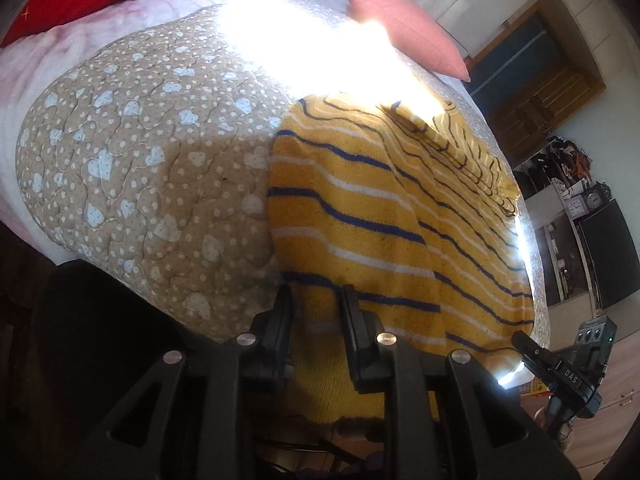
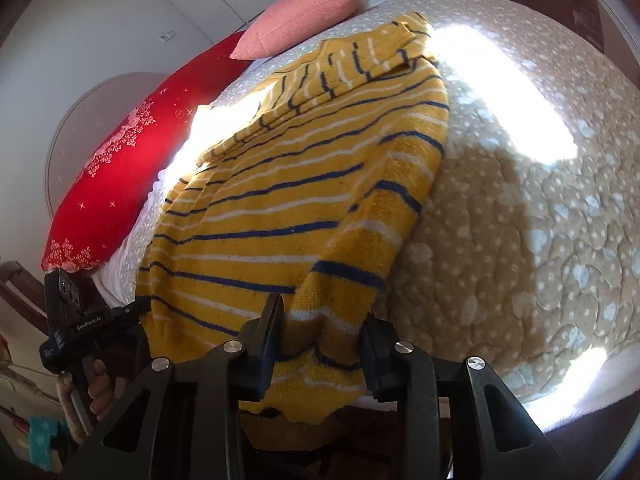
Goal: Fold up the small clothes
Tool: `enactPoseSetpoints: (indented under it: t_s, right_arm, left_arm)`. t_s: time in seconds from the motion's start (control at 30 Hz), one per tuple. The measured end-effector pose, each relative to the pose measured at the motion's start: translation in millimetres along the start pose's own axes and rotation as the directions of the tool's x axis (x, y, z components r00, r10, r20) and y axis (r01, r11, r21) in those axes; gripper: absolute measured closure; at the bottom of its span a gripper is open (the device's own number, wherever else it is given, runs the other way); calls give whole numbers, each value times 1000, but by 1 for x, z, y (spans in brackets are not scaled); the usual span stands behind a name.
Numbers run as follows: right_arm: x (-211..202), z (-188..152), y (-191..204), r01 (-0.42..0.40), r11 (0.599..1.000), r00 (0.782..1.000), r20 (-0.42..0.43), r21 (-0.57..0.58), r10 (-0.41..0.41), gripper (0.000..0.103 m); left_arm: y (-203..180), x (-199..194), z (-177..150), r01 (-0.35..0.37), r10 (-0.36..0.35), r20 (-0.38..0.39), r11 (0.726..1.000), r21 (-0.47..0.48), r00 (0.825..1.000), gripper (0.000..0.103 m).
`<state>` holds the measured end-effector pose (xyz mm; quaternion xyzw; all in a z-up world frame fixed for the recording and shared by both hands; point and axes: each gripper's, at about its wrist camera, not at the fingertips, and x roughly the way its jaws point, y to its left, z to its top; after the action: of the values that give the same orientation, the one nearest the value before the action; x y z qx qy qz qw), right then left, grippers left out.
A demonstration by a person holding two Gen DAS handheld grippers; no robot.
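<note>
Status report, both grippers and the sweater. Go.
Left hand-held gripper open, astride sweater hem. Right hand-held gripper open, same hem. Nothing blocking.

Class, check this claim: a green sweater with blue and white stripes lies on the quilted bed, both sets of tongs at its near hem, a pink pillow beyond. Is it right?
One detail is wrong: the sweater is yellow, not green, as the right wrist view shows. The rest holds: blue and white stripes, quilted bed, left tongs and right tongs at its near hem, pink pillow beyond.

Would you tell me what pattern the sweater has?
The sweater is mustard yellow with navy and white horizontal stripes, clearest in the right wrist view.
</note>
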<state>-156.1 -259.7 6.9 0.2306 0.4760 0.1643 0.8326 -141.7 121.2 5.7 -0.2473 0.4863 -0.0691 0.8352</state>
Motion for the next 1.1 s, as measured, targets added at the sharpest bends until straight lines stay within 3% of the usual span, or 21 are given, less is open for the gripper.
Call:
enactPoseSetpoints:
  t_s: [0.03,0.13,0.27,0.3,0.33,0.37,0.4,0.43,0.5,0.53,0.57,0.67,0.87,0.97,1.1]
  right_arm:
    - [0,-3,-2,-11,1000,1000,-7,4,11,63]
    - [2,-10,-1,-33,999,999,-16,-4,33,58]
    - [9,-17,8,-87,996,996,-39,-25,86,51]
    - [13,-19,11,-93,995,995,-51,-34,91,51]
    - [17,-22,13,-94,995,994,-63,-43,91,50]
    - [21,-24,14,-97,994,993,-71,-46,94,50]
    - [25,-26,13,-103,994,992,-78,-44,99,50]
    - [28,-27,12,-104,994,992,-74,-37,101,50]
    - [29,-26,8,-122,992,991,-64,-12,121,56]
    - [27,-24,5,-138,990,989,-61,2,137,75]
    - [24,-22,3,-155,988,986,-56,14,155,84]
    - [0,-17,5,-208,978,978,-11,17,208,88]
    - [-66,-25,36,-214,968,972,68,-132,224,95]
    - [-67,-30,33,-205,971,975,62,-125,214,97]
    - [-48,-22,15,-154,987,987,31,-53,156,94]
  left_arm:
    - [-1,1,-1,20,-20,-6,1000,1,1000,63]
    - [-6,8,-5,87,-87,-21,996,-13,996,39]
    - [-17,15,-9,106,-106,-29,994,-4,994,36]
    - [-19,15,-10,94,-94,-25,996,0,995,41]
    - [-20,17,-10,79,-79,-23,997,-4,997,58]
    - [-20,18,-9,54,-55,-24,998,-14,998,69]
    - [-18,18,-9,27,-28,-26,999,-29,999,91]
    - [-13,17,-8,23,-25,-33,998,-55,999,94]
    - [-3,15,-9,61,-67,-46,990,-129,997,95]
    - [1,11,-7,59,-67,-48,987,-150,997,95]
    - [2,7,-5,53,-61,-44,986,-160,997,95]
    - [-8,-18,-1,75,-76,-1,986,-146,997,95]
    - [-42,-70,-15,105,-101,91,994,-34,991,96]
    - [-49,-72,-19,54,-55,106,998,15,993,97]
    - [-46,-60,-6,38,-37,81,999,-7,996,97]
